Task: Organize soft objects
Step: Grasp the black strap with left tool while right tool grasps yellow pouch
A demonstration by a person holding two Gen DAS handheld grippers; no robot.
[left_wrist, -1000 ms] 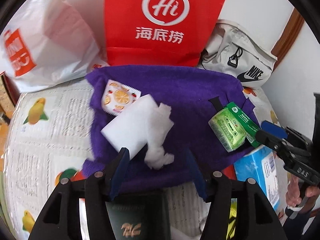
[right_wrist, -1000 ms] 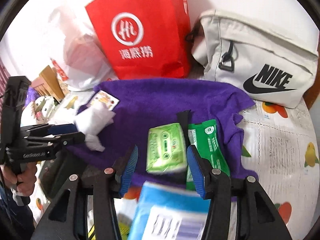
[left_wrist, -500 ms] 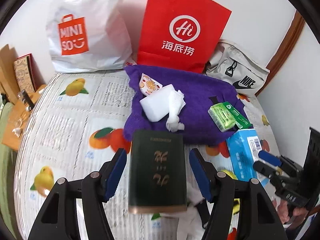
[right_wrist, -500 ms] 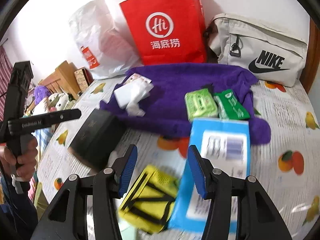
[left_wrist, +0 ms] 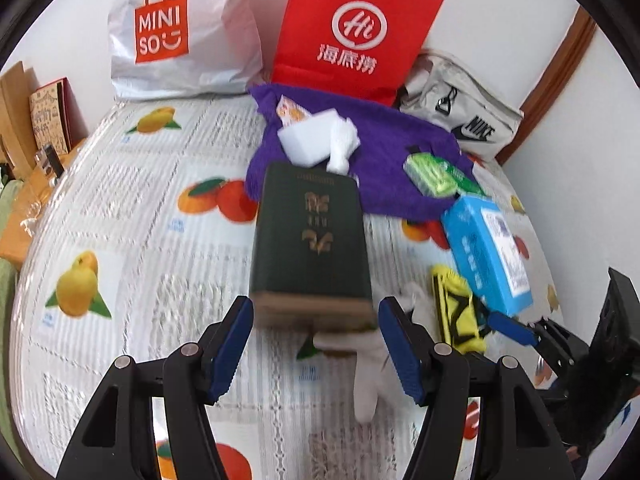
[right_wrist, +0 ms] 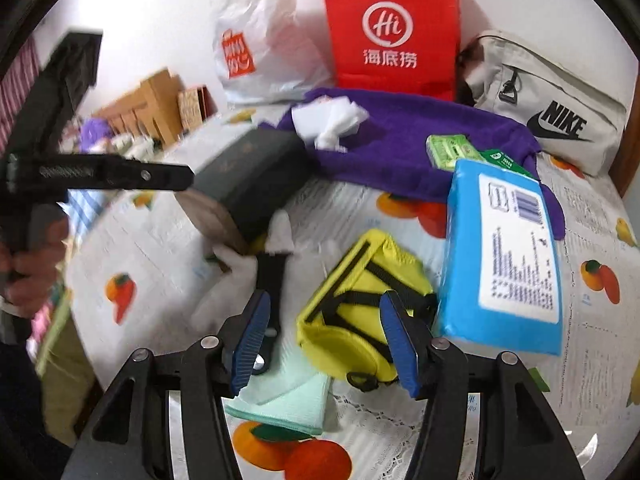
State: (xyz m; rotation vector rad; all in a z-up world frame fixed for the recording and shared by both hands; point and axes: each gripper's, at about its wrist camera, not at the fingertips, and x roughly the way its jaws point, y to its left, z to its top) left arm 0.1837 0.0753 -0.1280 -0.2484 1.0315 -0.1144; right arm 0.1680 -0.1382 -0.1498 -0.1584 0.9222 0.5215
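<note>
A purple towel (left_wrist: 384,152) lies at the back of the table with a white sponge (left_wrist: 306,140), crumpled white tissue (left_wrist: 342,148) and green tissue packs (left_wrist: 434,176) on it. My left gripper (left_wrist: 316,348) is open and empty, just behind a dark green book (left_wrist: 310,236). A white cloth (left_wrist: 366,368) lies under the book. My right gripper (right_wrist: 326,340) is open and empty over a yellow pouch (right_wrist: 360,308), with a mint green cloth (right_wrist: 288,396) beneath and a blue tissue pack (right_wrist: 504,256) to its right. The towel also shows in the right wrist view (right_wrist: 416,140).
A white MINISO bag (left_wrist: 176,32), a red paper bag (left_wrist: 356,32) and a grey Nike bag (left_wrist: 460,120) stand along the back wall. A black strap piece (right_wrist: 272,276) lies left of the yellow pouch. Cardboard boxes (right_wrist: 148,108) stand off the table's left side.
Both grippers have pulled back from the purple towel toward the table's front. The book, yellow pouch, blue pack and mint cloth have come into view. Both stay open.
</note>
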